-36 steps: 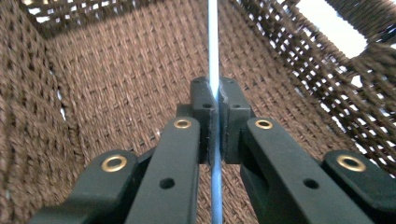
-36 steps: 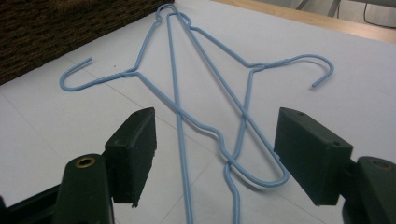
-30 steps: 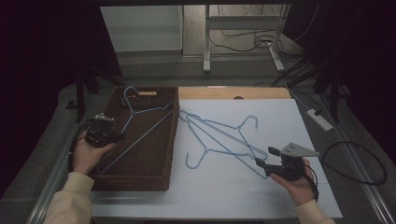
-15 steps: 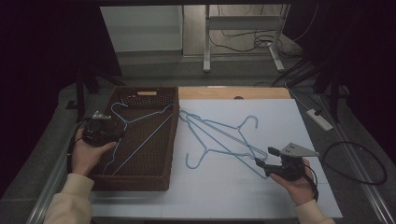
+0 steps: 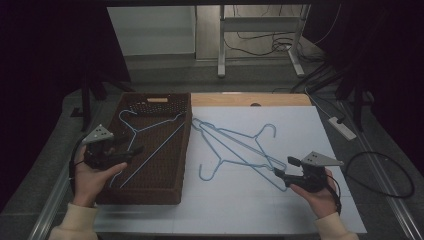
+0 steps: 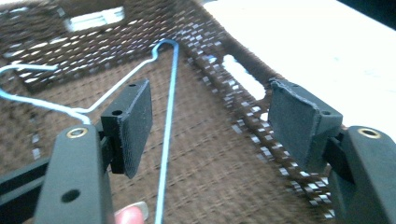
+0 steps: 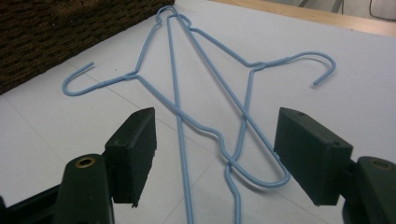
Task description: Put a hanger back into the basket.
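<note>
The left gripper has just let go: a second ago it was clamped on the blue wire hanger over the woven basket, and now its fingers have been spreading and stand wide, nothing pressed between them. The hanger lies inside the basket on the left side of the counter, hook toward the far end. In the left gripper view its long wire runs up between the parted pads without touching either — so this one looks delivered, and the hand has drawn back toward the near left edge of the basket.

That leaves two more blue hangers, crossed over each other on the white sheet to the right of the basket. The right gripper hovers at their near right corner, where it was a second ago; its fingers are open, straddling the overlapped wires, not pinching them. My guess is the next pick falls to this hand — separating one hanger from the tangle may be the fiddly part.
</note>
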Available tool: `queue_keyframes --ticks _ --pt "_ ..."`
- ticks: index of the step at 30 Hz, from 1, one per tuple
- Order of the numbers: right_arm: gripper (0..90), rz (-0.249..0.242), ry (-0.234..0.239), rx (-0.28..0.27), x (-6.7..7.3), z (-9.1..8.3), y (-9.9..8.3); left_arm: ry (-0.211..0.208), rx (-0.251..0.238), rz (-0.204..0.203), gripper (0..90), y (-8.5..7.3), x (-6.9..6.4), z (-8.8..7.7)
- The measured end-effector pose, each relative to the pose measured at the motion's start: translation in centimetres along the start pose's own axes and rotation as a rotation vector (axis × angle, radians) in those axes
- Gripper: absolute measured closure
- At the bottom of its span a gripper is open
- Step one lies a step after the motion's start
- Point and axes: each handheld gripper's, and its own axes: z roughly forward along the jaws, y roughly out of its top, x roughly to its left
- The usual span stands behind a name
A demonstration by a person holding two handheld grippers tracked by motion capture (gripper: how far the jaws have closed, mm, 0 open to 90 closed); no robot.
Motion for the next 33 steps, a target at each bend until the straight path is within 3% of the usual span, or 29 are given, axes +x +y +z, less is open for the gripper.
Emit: queue_keyframes --ticks 3,13,20,28,33 --pt "30.5 0.011 0.004 0.000 -0.2 -0.1 0.0 -0.058 -0.051 -0.007 31.8 -0.3 -1.6 -0.3" --pt "30.5 0.021 0.013 -0.012 -0.3 -0.5 0.1 -0.124 -0.078 0.032 31.5 -0.9 -4.8 -0.1" --pt "30.6 0.026 0.023 -0.025 -0.1 -0.8 0.1 -0.138 -0.076 0.062 31.5 -1.6 -7.0 -0.2" --pt "30.6 0.020 0.025 -0.031 0.0 -1.1 0.1 -0.144 -0.073 0.072 31.1 -2.0 -7.6 -0.2" --pt "30.6 0.017 0.024 -0.027 0.1 -1.2 0.0 -0.157 -0.071 0.087 31.4 -2.2 -8.4 0.6"
